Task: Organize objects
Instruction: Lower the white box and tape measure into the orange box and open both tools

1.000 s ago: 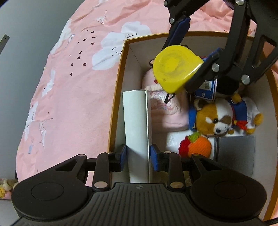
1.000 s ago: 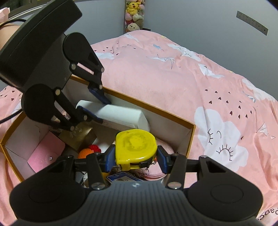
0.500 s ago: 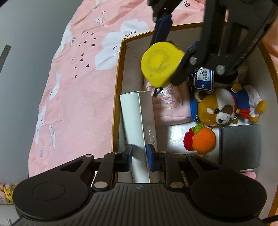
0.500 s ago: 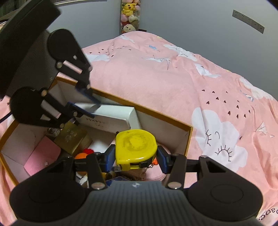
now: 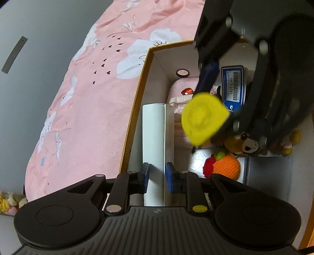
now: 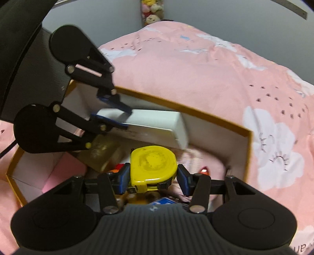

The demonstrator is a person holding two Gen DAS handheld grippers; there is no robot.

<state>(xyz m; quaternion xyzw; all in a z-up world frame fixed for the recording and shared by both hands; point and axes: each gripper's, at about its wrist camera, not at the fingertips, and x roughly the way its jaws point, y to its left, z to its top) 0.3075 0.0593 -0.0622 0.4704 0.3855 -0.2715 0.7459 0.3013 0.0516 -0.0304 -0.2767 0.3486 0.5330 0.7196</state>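
A gold-rimmed cardboard box (image 5: 137, 86) sits on a pink bedspread. My left gripper (image 5: 157, 174) is shut on a long white box (image 5: 155, 137) that lies along the box's left wall. My right gripper (image 6: 154, 176) is shut on a yellow tape measure (image 6: 153, 164) and holds it above the box's contents; it shows blurred in the left wrist view (image 5: 204, 119). In the right wrist view the left gripper (image 6: 113, 111) and the white box (image 6: 157, 127) show at the far wall.
Inside the box lie a pink pouch (image 5: 180, 92), a blue card (image 5: 233, 86), a brown plush dog (image 5: 245, 143), an orange knitted fruit (image 5: 225, 166), a grey wallet (image 5: 268, 172), a gold item (image 6: 102, 151) and a pink card (image 6: 62, 174). Plush toys (image 6: 153, 11) stand beyond the bed.
My right gripper has carried the tape measure lower and closer over the box. My left gripper has swung the white box flatter against the wall.
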